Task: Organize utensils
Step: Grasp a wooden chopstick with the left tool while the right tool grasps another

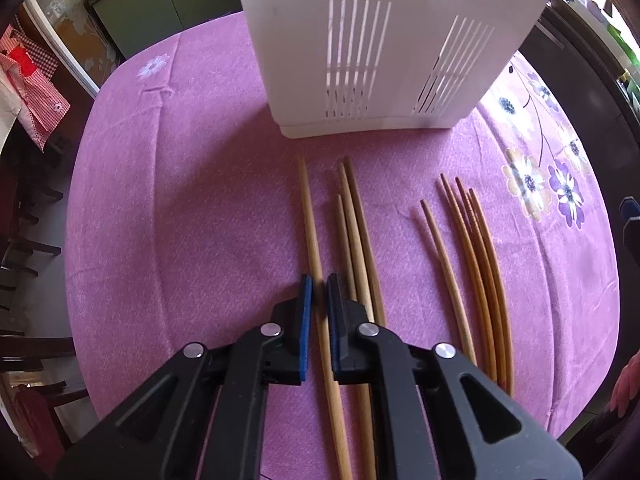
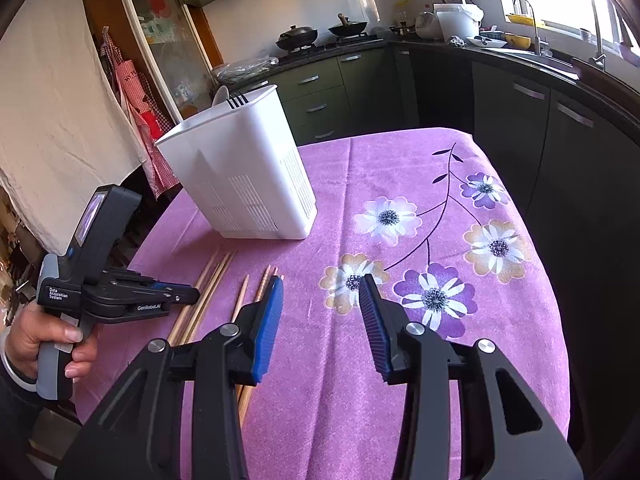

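From my left gripper (image 1: 319,282) I look almost straight down at the purple flowered tablecloth (image 1: 180,208), and its two blue pads have come together on the leftmost pale chopstick (image 1: 310,216) — that stick runs up between them and on toward the white utensil holder (image 1: 384,52), which stands upright at the far side of the cloth. Just to the right of the clamped stick, also pointing at the holder, lie three more pale chopsticks (image 1: 354,216) close together, tips uneven. Further right from those, still in front of the holder, sits a bundle of thinner, darker brown chopsticks (image 1: 476,248), with one lighter stick (image 1: 444,256) lying a little apart on its left. In the right wrist view the holder (image 2: 240,168) shows slotted walls and an open top, with the dark tines of a fork (image 2: 237,100) and a pale rounded piece rising above its back rim. My right gripper (image 2: 320,320) hangs above the cloth to the right of the chopsticks and nearer than the holder, its blue pads standing apart with nothing between them — only the flower print (image 2: 434,298) shows in the gap. A hand (image 2: 48,340) grips the left tool's handle at the near left of the holder.
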A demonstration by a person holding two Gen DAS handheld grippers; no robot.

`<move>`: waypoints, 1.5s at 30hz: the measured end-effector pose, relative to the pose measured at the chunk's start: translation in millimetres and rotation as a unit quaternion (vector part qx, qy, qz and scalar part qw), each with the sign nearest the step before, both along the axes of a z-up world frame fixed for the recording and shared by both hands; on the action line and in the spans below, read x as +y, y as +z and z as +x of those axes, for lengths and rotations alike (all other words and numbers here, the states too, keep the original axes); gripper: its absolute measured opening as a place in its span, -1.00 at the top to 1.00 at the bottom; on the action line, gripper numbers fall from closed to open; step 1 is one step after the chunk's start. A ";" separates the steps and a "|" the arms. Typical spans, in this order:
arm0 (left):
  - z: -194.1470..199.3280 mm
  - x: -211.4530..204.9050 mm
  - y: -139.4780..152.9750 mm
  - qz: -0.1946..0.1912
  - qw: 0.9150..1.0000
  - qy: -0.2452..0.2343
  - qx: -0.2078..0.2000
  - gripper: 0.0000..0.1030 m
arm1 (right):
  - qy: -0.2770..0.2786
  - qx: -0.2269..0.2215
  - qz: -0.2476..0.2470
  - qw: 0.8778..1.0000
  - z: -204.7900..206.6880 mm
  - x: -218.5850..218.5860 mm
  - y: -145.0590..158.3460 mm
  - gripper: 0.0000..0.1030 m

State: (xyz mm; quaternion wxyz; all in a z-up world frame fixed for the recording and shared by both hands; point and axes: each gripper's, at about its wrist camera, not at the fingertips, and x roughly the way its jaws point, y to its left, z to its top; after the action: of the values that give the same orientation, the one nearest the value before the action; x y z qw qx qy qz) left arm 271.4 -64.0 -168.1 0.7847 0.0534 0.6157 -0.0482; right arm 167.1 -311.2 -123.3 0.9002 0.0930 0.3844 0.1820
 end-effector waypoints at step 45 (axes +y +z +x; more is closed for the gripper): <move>-152.5 59.6 128.6 -0.044 0.947 -0.009 -0.317 0.88 | 0.121 0.198 -0.118 0.965 65.5 100.3 -58.6 0.67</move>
State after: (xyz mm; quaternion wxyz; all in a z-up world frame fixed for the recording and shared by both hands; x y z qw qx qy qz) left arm 118.9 -4.5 -39.5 0.9405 0.0367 0.3319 -0.0628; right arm 232.7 -210.9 -181.9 0.7818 -0.0273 0.5823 0.2212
